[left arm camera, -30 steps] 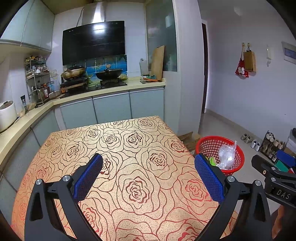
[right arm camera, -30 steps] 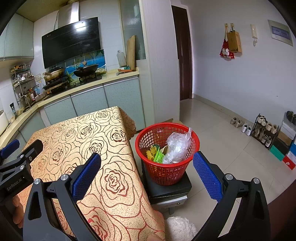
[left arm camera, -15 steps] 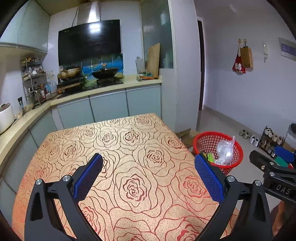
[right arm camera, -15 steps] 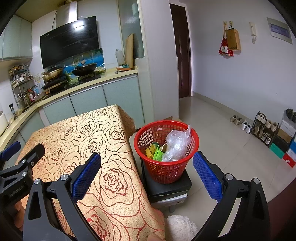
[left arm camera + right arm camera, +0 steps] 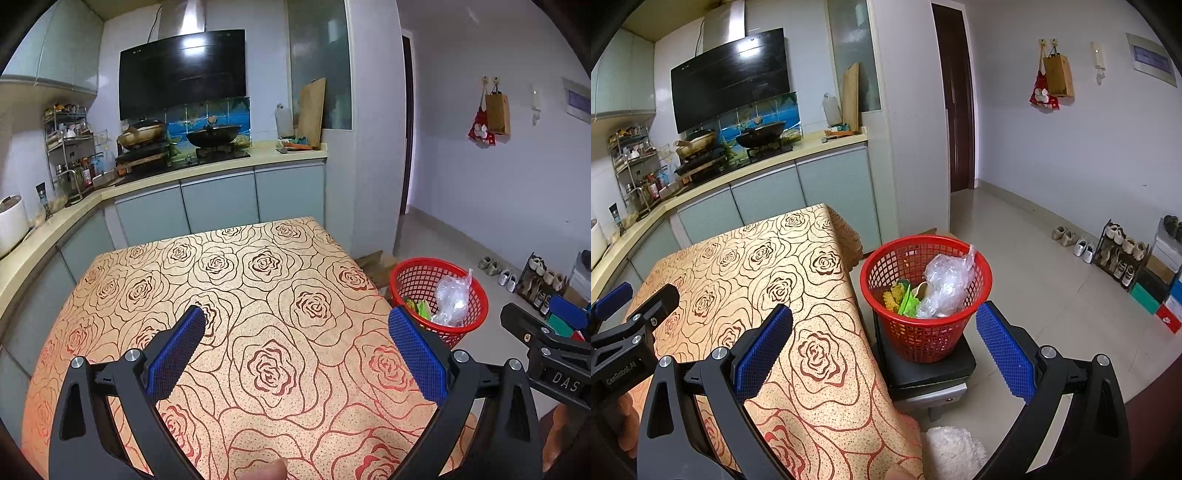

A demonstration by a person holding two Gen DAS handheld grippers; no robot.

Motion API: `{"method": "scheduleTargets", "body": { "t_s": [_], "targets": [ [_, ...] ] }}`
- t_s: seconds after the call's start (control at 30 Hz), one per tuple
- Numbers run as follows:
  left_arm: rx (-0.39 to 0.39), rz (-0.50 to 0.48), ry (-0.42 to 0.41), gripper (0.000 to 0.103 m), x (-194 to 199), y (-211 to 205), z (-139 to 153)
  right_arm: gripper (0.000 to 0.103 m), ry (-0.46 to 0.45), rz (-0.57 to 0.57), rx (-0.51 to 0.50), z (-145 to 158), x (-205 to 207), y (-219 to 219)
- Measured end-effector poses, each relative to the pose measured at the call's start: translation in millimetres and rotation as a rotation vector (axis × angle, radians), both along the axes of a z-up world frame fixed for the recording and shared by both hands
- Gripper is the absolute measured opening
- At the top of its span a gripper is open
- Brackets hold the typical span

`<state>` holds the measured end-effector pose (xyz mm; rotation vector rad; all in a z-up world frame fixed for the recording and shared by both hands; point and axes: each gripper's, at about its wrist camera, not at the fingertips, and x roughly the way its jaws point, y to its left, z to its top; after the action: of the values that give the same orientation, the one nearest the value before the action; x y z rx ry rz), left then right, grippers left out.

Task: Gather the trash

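A red mesh basket stands on a dark stool beside the table's right edge. It holds a crumpled clear plastic bag and green and yellow wrappers. The basket also shows in the left wrist view. My right gripper is open and empty, held above the table edge and the basket's near side. My left gripper is open and empty above the rose-patterned tablecloth. No trash shows on the table.
A kitchen counter with woks and a stove runs behind the table. A shoe rack and boxes stand by the right wall. A white fluffy thing lies on the floor below the stool. A dark doorway is behind.
Both grippers have drawn back and risen a little, so the table and basket look slightly farther and lower. Both stay open and empty.
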<state>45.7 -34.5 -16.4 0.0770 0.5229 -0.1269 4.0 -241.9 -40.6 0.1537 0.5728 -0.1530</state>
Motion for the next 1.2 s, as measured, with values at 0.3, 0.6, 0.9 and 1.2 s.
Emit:
{"method": "scheduleTargets", "body": {
  "t_s": [0.3,0.6,0.9,1.2],
  "targets": [
    [0.001,0.008,0.009,0.096,3,3,-1,0.097,0.010,0.005,0.003,-4,3,4],
    [0.003,0.013,0.019,0.096,3,3,-4,0.097,0.022,0.012,0.010,-6,7,6],
    [-0.001,0.021,0.023,0.096,4,5,-7,0.097,0.030,0.016,0.014,-9,10,8],
    [-0.005,0.025,0.026,0.096,5,8,-10,0.097,0.032,0.016,0.012,-9,12,9]
  ]
}}
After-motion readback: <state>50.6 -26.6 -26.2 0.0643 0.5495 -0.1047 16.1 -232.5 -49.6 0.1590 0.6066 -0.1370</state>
